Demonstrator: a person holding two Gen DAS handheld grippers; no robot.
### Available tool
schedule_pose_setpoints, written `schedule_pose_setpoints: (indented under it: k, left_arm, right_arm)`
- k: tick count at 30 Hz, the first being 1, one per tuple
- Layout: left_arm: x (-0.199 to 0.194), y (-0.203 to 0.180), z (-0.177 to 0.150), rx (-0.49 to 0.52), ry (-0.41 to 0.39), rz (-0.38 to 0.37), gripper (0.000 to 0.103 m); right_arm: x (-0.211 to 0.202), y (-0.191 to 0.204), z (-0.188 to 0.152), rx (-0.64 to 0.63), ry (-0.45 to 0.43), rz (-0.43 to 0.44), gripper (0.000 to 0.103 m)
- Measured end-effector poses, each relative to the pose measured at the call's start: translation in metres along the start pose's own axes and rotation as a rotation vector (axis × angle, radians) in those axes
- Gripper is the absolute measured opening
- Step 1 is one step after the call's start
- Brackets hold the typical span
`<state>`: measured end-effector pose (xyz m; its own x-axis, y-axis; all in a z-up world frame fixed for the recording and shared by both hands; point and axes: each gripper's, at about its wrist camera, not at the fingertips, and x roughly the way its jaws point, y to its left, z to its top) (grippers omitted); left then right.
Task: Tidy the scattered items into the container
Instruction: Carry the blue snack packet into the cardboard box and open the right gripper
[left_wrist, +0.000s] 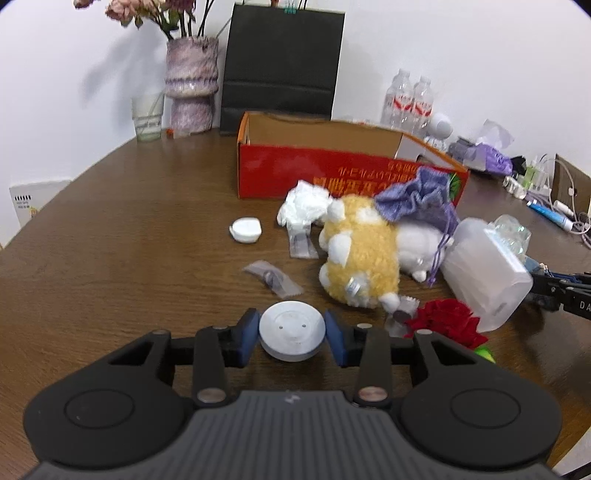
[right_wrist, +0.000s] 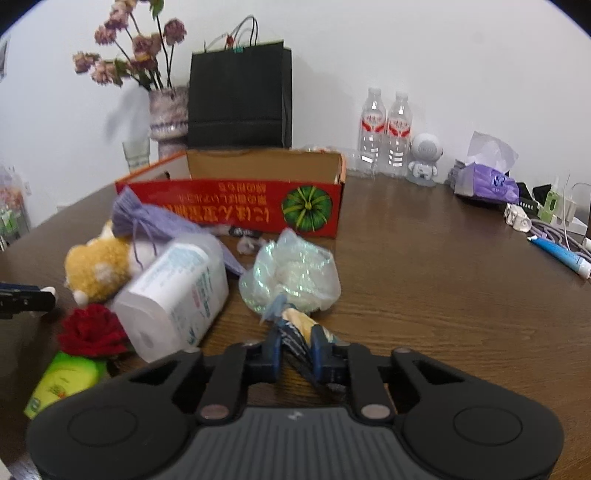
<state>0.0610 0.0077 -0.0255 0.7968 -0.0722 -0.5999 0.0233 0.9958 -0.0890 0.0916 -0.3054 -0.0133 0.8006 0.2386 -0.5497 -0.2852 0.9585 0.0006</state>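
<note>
left claw (left_wrist: 291, 336) clamped on round white puck (left_wrist: 291, 334), right claw (right_wrist: 295, 350) clamped on blue packet (right_wrist: 295, 334), red box (right_wrist: 236, 206) lettering blurred

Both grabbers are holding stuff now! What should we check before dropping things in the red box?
1. Left gripper has the white round disc between its pads: ok.
2. Right gripper is shut on the blue snack packet: ok.
3. Red box is open on top: ok.
4. Room inside the box: cannot tell, its floor is hidden.
5. Way to the box: not ok, the plush toy and plastic jar lie in front of it.
</note>
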Motion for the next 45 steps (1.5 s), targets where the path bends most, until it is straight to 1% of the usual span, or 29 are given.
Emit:
schedule_pose_setpoints:
  k: [2, 4, 8, 11, 15, 19, 22, 26, 29, 32, 34, 35, 36, 37, 38, 39, 40, 41, 42, 43, 44, 45]
  left_arm:
    - [-0.006, 0.002, 0.004, -0.009, -0.015, -0.016, 0.040]
    - [-0.013, 0.004, 0.011, -0.021, -0.033, -0.037, 0.040]
    - [-0.020, 0.006, 0.034, -0.013, -0.087, -0.056, 0.040]
    - [-0.018, 0.008, 0.060, -0.033, -0.112, -0.121, 0.041]
    - [-0.003, 0.003, 0.103, -0.020, -0.171, -0.154, 0.041]
    - [0.032, -0.003, 0.150, -0.030, -0.211, -0.144, 0.040]
    - [0.071, -0.008, 0.179, -0.048, -0.198, -0.128, 0.040]
    - [0.132, -0.011, 0.206, -0.064, -0.098, -0.130, 0.040]
    - [0.169, -0.012, 0.212, -0.071, -0.043, -0.107, 0.039]
    - [0.191, -0.008, 0.210, -0.082, -0.011, -0.103, 0.039]
    - [0.199, -0.006, 0.208, -0.079, 0.009, -0.101, 0.040]
    - [0.200, -0.006, 0.207, -0.075, 0.017, -0.096, 0.046]
    - [0.202, -0.005, 0.205, -0.073, 0.023, -0.092, 0.053]
    - [0.201, -0.004, 0.203, -0.072, 0.023, -0.089, 0.057]
    - [0.198, -0.003, 0.202, -0.070, 0.017, -0.087, 0.069]
    - [0.194, -0.003, 0.202, -0.068, 0.007, -0.082, 0.079]
    - [0.187, -0.003, 0.201, -0.064, -0.009, -0.076, 0.083]
    - [0.179, -0.002, 0.201, -0.059, -0.025, -0.070, 0.089]
    - [0.170, -0.002, 0.201, -0.055, -0.041, -0.065, 0.097]
    - [0.162, -0.001, 0.200, -0.054, -0.054, -0.059, 0.101]
    - [0.151, 0.001, 0.200, -0.053, -0.070, -0.051, 0.103]
    - [0.141, 0.002, 0.198, -0.048, -0.086, -0.047, 0.103]
  right_arm:
    - [-0.006, -0.002, 0.003, 0.006, -0.016, 0.012, 0.009]
    - [-0.012, -0.006, 0.008, 0.020, -0.034, 0.028, 0.008]
    - [-0.020, -0.011, 0.030, 0.024, -0.093, 0.045, 0.008]
    - [-0.016, -0.012, 0.054, 0.009, -0.145, 0.052, 0.008]
    - [0.003, -0.013, 0.093, 0.011, -0.196, 0.073, 0.008]
    - [0.043, -0.007, 0.138, 0.006, -0.217, 0.079, 0.008]
    - [0.084, -0.002, 0.168, 0.009, -0.194, 0.087, 0.008]
    - [0.150, 0.004, 0.193, 0.018, -0.091, 0.095, 0.008]
    - [0.193, 0.005, 0.196, 0.033, -0.010, 0.094, 0.008]
    - [0.220, 0.003, 0.189, 0.062, 0.045, 0.104, 0.008]
    - [0.229, 0.002, 0.184, 0.067, 0.075, 0.103, 0.015]
    - [0.232, 0.002, 0.183, 0.065, 0.089, 0.101, 0.017]
    - [0.233, 0.002, 0.181, 0.065, 0.095, 0.101, 0.031]
    - [0.231, 0.002, 0.180, 0.065, 0.093, 0.103, 0.049]
    - [0.227, 0.002, 0.181, 0.060, 0.083, 0.104, 0.056]
    - [0.221, 0.003, 0.182, 0.052, 0.067, 0.103, 0.068]
    - [0.213, 0.004, 0.184, 0.043, 0.048, 0.100, 0.073]
    - [0.204, 0.004, 0.185, 0.036, 0.026, 0.099, 0.075]
    - [0.194, 0.004, 0.187, 0.032, 0.005, 0.102, 0.081]
    - [0.184, 0.003, 0.188, 0.029, -0.018, 0.106, 0.085]
    - [0.173, 0.003, 0.189, 0.024, -0.039, 0.109, 0.087]
    - [0.162, 0.002, 0.190, 0.020, -0.059, 0.111, 0.089]
